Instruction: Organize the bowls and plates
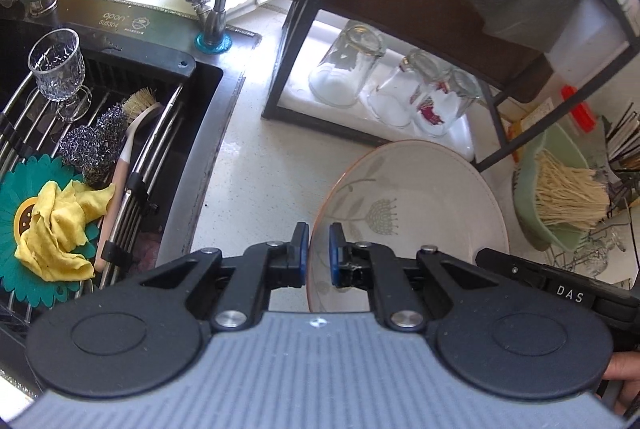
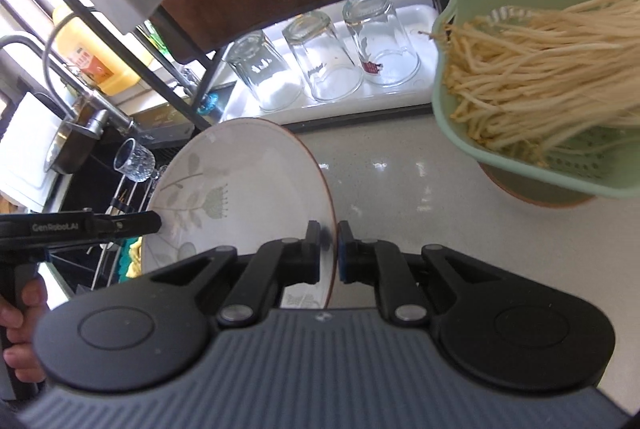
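Plainly, in the left wrist view the plate (image 1: 408, 213) stands on edge rather than flat, its flowered face turned toward the camera's right, and its near rim runs straight between the pads of the left tongs (image 1: 319, 253), which are clenched on it. The plate's broad face stretches away forward and to the right from that grip. At the lower right the black nose of the right tongs (image 1: 560, 289) reaches in toward the opposite rim. Left of the grip lies the sink (image 1: 208, 77) with a wine glass (image 1: 58, 69), a scrubbing brush (image 1: 128, 149) and a yellow cloth (image 1: 56, 225) on a wire rack. Ahead, three upturned glasses (image 1: 392, 89) sit on a white tray under a black frame shelf (image 1: 288, 41), just beyond the plate's far rim.

From the right wrist view, the same plate (image 2: 240, 189) is held by its right rim between the pads of the right tongs (image 2: 328, 249), also clamped shut on it; the left tongs (image 2: 100, 225) come in from the left at the other rim. So both are equally at the plate, one on each side. A green colander (image 2: 520, 133) of pale noodles sits to the right on the counter (image 2: 380, 181), near enough that I would judge any swing rightward risky; the bare counter straight ahead looks the freer path.
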### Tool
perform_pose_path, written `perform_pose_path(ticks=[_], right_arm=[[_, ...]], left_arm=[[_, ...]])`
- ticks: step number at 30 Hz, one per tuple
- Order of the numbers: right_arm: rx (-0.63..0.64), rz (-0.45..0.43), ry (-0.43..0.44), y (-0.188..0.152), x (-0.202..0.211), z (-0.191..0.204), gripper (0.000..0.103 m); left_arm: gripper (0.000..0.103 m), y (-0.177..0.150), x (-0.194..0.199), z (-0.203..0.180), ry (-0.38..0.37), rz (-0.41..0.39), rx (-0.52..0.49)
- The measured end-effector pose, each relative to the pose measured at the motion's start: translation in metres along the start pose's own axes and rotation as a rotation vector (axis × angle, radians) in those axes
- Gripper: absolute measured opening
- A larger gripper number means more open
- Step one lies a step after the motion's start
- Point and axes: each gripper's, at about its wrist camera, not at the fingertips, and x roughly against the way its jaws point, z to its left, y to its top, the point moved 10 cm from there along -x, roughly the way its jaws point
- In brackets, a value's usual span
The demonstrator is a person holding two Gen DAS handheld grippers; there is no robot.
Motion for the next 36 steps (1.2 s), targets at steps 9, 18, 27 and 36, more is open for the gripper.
perform_pose_path(ticks=[9,18,27,36], right_arm=[[-0.011,-0.043,-0.025,-0.025,0.045,0.002,0.012],[-0.073,-0.079,-0.058,-0.049,0.072,-0.011,0.012],[-0.128,-0.081,-0.11,-0.08,0.09,-0.042,0.012],[-0.135,-0.075,-0.159,-0.104,0.089,-0.063,0.013]], left_arm=[[0.012,-0.02,0.032,-0.026,-0.046,-0.022,-0.056],[0.012,-0.048,0.041,-0.045,-0.108,0.027,-0.108],[0.012,-0.082,0.021,-0.071,-0.134,0.122,-0.16],[0.012,-0.1,0.001,-0.084,-0.11,0.201,-0.227]])
